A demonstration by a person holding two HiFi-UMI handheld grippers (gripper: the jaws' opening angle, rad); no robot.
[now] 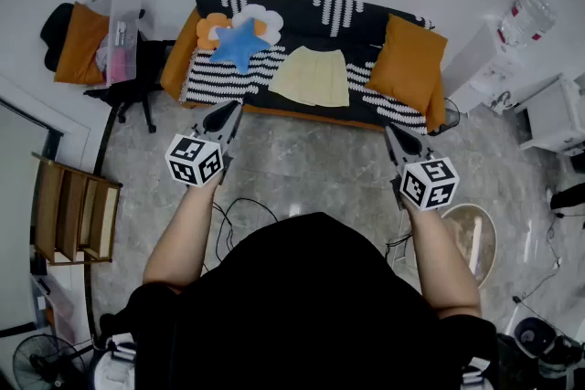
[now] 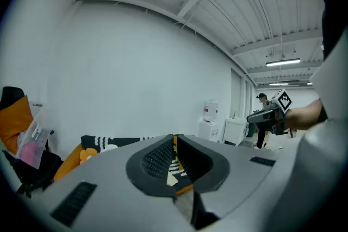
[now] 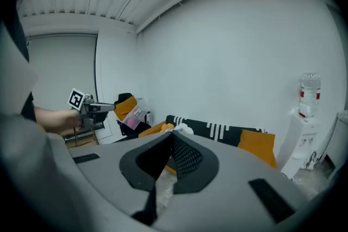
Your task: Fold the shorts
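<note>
Pale yellow shorts [image 1: 312,77] lie spread flat on the black-and-white striped sofa [image 1: 292,100] at the far side of the room. My left gripper [image 1: 231,110] is held in the air short of the sofa's front edge, left of the shorts, jaws shut with nothing in them. My right gripper [image 1: 391,133] hovers to the right, also shut and empty, and shows in the left gripper view [image 2: 254,117]. Through the left jaws a sliver of the shorts [image 2: 173,171] and sofa shows. In the right gripper view the left gripper [image 3: 109,107] appears at the left.
On the sofa sit an orange cushion [image 1: 408,61] at the right, and a blue star cushion [image 1: 239,43] and a flower cushion at the left. An office chair [image 1: 119,59] with an orange cushion stands left, a wooden rack [image 1: 75,209] nearer left, a water dispenser [image 1: 498,46] right. Cables [image 1: 239,215] lie on the floor.
</note>
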